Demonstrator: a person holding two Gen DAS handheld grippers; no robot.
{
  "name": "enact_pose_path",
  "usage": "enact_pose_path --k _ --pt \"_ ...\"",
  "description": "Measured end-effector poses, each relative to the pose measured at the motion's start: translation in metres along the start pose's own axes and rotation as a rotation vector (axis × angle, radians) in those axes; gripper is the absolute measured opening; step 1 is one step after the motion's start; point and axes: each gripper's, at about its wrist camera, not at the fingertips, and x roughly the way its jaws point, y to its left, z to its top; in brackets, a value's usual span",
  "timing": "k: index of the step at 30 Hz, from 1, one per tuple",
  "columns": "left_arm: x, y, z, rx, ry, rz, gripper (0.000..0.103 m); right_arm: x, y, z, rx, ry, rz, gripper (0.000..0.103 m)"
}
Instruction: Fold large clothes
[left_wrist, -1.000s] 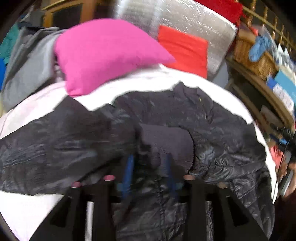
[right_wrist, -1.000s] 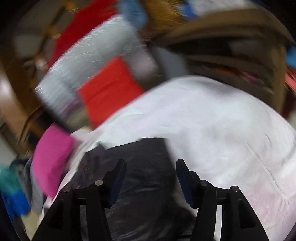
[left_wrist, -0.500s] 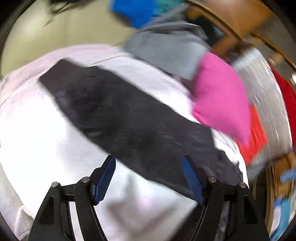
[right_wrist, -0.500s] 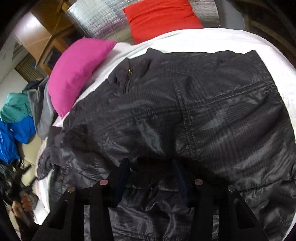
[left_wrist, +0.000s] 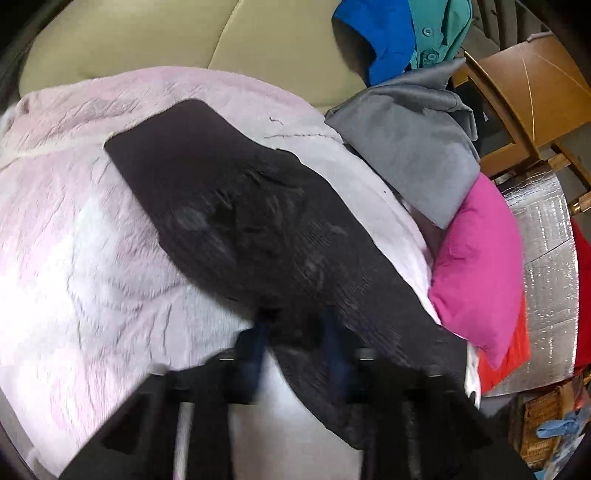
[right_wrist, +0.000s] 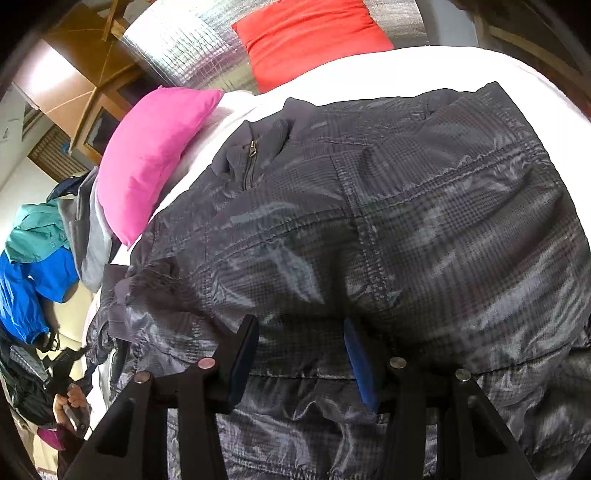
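Nearest in the left wrist view, the left gripper (left_wrist: 295, 332) has just been closing: half a second ago its blue fingers (left_wrist: 255, 343) stood wide over the sleeve, and now they are drawn in tight with the edge of the jacket sleeve (left_wrist: 240, 221) between them, though the blur keeps the exact contact from being plain. A second ago this camera faced the jacket's front and a knit cuff; now it looks along the sleeve, which lies stretched across the pale pink blanket (left_wrist: 74, 240) toward the far edge of the bed. Beyond it lie a grey garment (left_wrist: 406, 147), the pink pillow (left_wrist: 480, 266), and blue and teal clothes (left_wrist: 391, 37) against a beige wall.

In the right wrist view, the right gripper (right_wrist: 301, 350) stands part open, its fingers (right_wrist: 360, 365) pressed down on either side of a ridge of the dark checked jacket (right_wrist: 369, 221) near its lower hem; whether the cloth is pinched I cannot tell. Its spacing is about as half a second ago, and the view is nearly the same, only slightly closer to the cloth. The jacket lies front up on the white bed sheet (right_wrist: 369, 70), zip at the collar (right_wrist: 255, 155), with the pink pillow just beside its shoulder and a red cushion (right_wrist: 306, 40) farther back against silver foil padding (right_wrist: 184, 44).
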Motion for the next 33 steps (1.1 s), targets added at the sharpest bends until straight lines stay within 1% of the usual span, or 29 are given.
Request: enact_pose_path --k 1,3,5,6,8,10,11,12,14,17,21,22,23,24,25,26,27,28,29,30,31,32,33 --pt "-0.001 -0.004 0.0 0.019 -0.009 0.003 0.014 0.0 0.0 0.0 0.003 0.0 0.002 0.052" --pt "-0.008 -0.017 -0.001 0.055 -0.047 -0.004 0.011 -0.001 -0.002 0.001 0.017 0.003 0.011 0.052" --pt "-0.025 -0.041 -0.005 0.141 -0.106 -0.039 0.01 -0.003 -0.005 0.002 0.038 0.001 0.027 0.052" --pt "-0.038 -0.062 -0.013 0.212 -0.144 -0.069 0.009 -0.006 -0.007 0.003 0.049 -0.002 0.038 0.052" --pt "-0.056 -0.096 -0.032 0.324 -0.185 -0.124 0.008 -0.012 -0.011 0.004 0.078 -0.015 0.07 0.052" --pt "-0.067 -0.13 -0.055 0.425 -0.2 -0.196 0.008 -0.021 -0.018 0.006 0.115 -0.048 0.115 0.052" --pt "-0.073 -0.149 -0.072 0.485 -0.199 -0.242 0.008 -0.029 -0.023 0.008 0.137 -0.075 0.146 0.052" --pt "-0.076 -0.166 -0.088 0.54 -0.187 -0.286 0.008 -0.034 -0.026 0.008 0.152 -0.098 0.162 0.052" --pt "-0.076 -0.194 -0.12 0.626 -0.152 -0.349 0.008 -0.045 -0.033 0.01 0.175 -0.142 0.167 0.052" --pt "-0.069 -0.236 -0.185 0.773 -0.067 -0.426 0.008 -0.057 -0.045 0.011 0.213 -0.185 0.171 0.053" --pt "-0.055 -0.271 -0.266 0.92 0.077 -0.518 0.008 -0.069 -0.061 0.014 0.254 -0.224 0.163 0.053" --pt "-0.05 -0.278 -0.29 0.955 0.135 -0.54 0.008 -0.072 -0.065 0.015 0.26 -0.233 0.158 0.053" --pt "-0.043 -0.282 -0.305 0.974 0.177 -0.551 0.008 -0.076 -0.07 0.016 0.269 -0.244 0.15 0.053" --pt "-0.034 -0.286 -0.33 1.011 0.249 -0.555 0.008 -0.078 -0.075 0.017 0.277 -0.25 0.147 0.053" --pt "-0.028 -0.288 -0.348 1.044 0.292 -0.544 0.008 -0.08 -0.077 0.018 0.282 -0.253 0.147 0.053" --pt "-0.021 -0.288 -0.368 1.09 0.337 -0.513 0.008 -0.082 -0.082 0.019 0.291 -0.254 0.148 0.053" --pt "-0.008 -0.287 -0.39 1.153 0.393 -0.449 0.009 -0.083 -0.085 0.02 0.296 -0.253 0.146 0.055" --pt "0.002 -0.287 -0.402 1.195 0.427 -0.396 0.018 -0.085 -0.088 0.021 0.3 -0.253 0.143 0.056" --pt "0.009 -0.286 -0.413 1.245 0.447 -0.341 0.032 -0.086 -0.089 0.022 0.301 -0.252 0.14 0.056" --pt "0.01 -0.284 -0.424 1.323 0.424 -0.293 0.033 -0.087 -0.092 0.023 0.304 -0.252 0.136 0.056" --pt "0.005 -0.283 -0.429 1.375 0.374 -0.277 0.033 -0.088 -0.094 0.023 0.305 -0.253 0.135 0.056" --pt "-0.003 -0.282 -0.434 1.439 0.299 -0.254 0.037 -0.089 -0.094 0.023 0.306 -0.254 0.135 0.057" --pt "-0.015 -0.28 -0.44 1.519 0.187 -0.219 0.042 -0.09 -0.095 0.024 0.306 -0.256 0.138 0.057"
